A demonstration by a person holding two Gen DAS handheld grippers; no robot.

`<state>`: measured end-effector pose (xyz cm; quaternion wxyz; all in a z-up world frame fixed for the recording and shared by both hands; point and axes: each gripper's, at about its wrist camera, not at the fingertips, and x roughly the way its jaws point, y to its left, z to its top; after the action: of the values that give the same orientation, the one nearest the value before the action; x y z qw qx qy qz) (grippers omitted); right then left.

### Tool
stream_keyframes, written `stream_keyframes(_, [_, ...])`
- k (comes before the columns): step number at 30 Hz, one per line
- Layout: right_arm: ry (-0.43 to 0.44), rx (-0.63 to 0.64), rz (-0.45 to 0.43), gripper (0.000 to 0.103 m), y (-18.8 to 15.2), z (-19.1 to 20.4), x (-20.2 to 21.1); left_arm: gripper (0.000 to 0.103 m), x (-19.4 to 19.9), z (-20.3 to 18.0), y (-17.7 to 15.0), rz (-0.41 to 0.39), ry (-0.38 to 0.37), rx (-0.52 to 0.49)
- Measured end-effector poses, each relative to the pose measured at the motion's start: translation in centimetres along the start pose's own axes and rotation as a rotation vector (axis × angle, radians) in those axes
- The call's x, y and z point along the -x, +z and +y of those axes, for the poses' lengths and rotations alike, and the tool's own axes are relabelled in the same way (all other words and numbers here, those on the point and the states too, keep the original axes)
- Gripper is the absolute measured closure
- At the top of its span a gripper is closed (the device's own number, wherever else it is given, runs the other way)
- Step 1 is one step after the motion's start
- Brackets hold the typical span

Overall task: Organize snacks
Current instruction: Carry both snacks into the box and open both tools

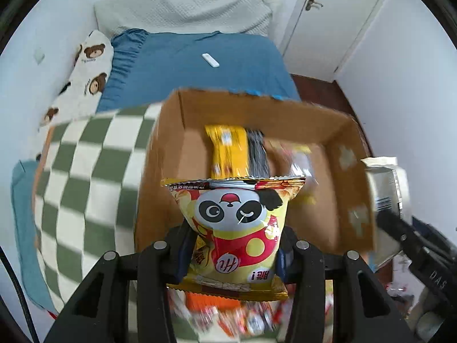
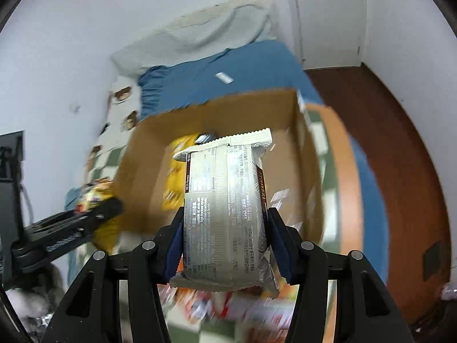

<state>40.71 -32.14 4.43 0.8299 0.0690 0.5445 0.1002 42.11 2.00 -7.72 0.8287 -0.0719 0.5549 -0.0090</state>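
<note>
My left gripper (image 1: 232,253) is shut on a yellow panda snack bag (image 1: 240,228), held above the near edge of an open cardboard box (image 1: 354,177). Inside the box lie a yellow packet (image 1: 227,151) and a black packet (image 1: 257,154). My right gripper (image 2: 225,243) is shut on a silver snack packet (image 2: 225,214), held over the near side of the same box (image 2: 142,154). The left gripper (image 2: 71,228) with its yellow bag shows at the left of the right wrist view. Several loose snacks (image 1: 228,317) lie blurred below both grippers.
The box sits on a green-and-white checked blanket (image 1: 85,171) on a bed with a blue sheet (image 1: 200,65). A white remote (image 1: 210,60) lies on the sheet. A bear-print pillow (image 1: 82,77) lies left. Brown floor (image 2: 385,143) and a white door (image 2: 328,14) are right.
</note>
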Motion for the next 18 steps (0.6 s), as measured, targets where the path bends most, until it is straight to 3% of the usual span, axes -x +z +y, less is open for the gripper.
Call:
stream_keyframes(7, [-0.123, 0.017, 0.098, 0.046, 7.1, -2.5, -8.5, 0.060, -8.4, 2.0, 6.5, 0.102, 0.123, -0.007])
stream_keyframes(13, [-0.164, -0.005, 0.182, 0.044, 8.5, -4.0, -14.4, 0.059, -14.0, 3.2, 8.2, 0.237, 0.138, 0.018])
stream_keyframes(15, [-0.163, -0.004, 0.199, 0.039, 8.9, -4.3, -15.4, 0.051, -14.6, 3.0, 8.3, 0.234, 0.150, 0.010])
stream_keyframes(16, [-0.157, -0.001, 0.199, 0.032, 9.0, -4.3, -15.7, 0.036, -14.5, 2.7, 8.3, 0.227, 0.153, 0.003])
stream_keyframes(17, [-0.151, 0.004, 0.207, 0.026, 9.1, -4.2, -16.1, 0.015, -14.7, 2.5, 8.4, 0.221, 0.155, -0.009])
stream_keyframes(18, [-0.147, 0.008, 0.213, 0.022, 9.1, -3.8, -16.2, 0.009, -14.7, 2.3, 8.4, 0.218, 0.157, -0.019])
